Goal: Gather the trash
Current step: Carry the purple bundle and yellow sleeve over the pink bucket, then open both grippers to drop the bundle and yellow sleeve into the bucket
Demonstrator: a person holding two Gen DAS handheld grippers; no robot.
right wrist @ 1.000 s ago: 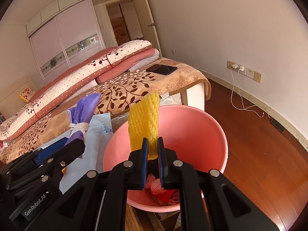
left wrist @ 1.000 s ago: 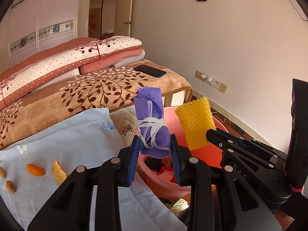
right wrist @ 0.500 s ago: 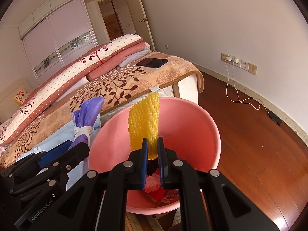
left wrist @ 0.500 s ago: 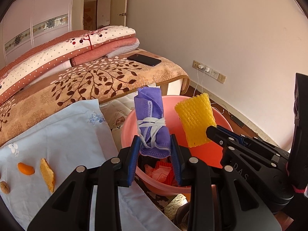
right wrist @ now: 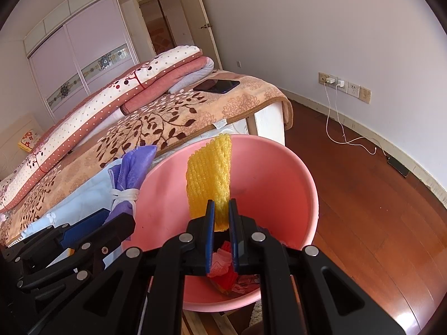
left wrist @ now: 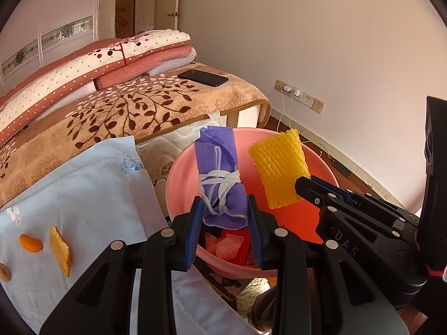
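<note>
Grippers, two, both poised over a pink plastic basin (left wrist: pixel 178 184) and each gripping one piece of trash. Left gripper (left wrist: pixel 225 217) is pinching a rolled purple face mask (left wrist: pixel 220 173), bound with its own white ear loops, the roll standing upright above the basin's near rim. Right gripper (right wrist: pixel 221 217) is squeezing, with jaws almost pressed together, a yellow foam fruit net (right wrist: pixel 209 178), which is standing upright over the basin's hollow; in the left wrist view the net is sitting at 3 o'clock from the mask, just beside it. Red and pink wrappers (right wrist: pixel 223 268) are lying at the basin's bottom. Orange peel pieces (left wrist: pixel 58 247) are resting on a pale blue cloth (left wrist: pixel 83 184) at 9 o'clock from the basin. Black phone (left wrist: pixel 203 77) is lying on a leaf-patterned blanket (left wrist: pixel 125 111) at 12 o'clock.
</note>
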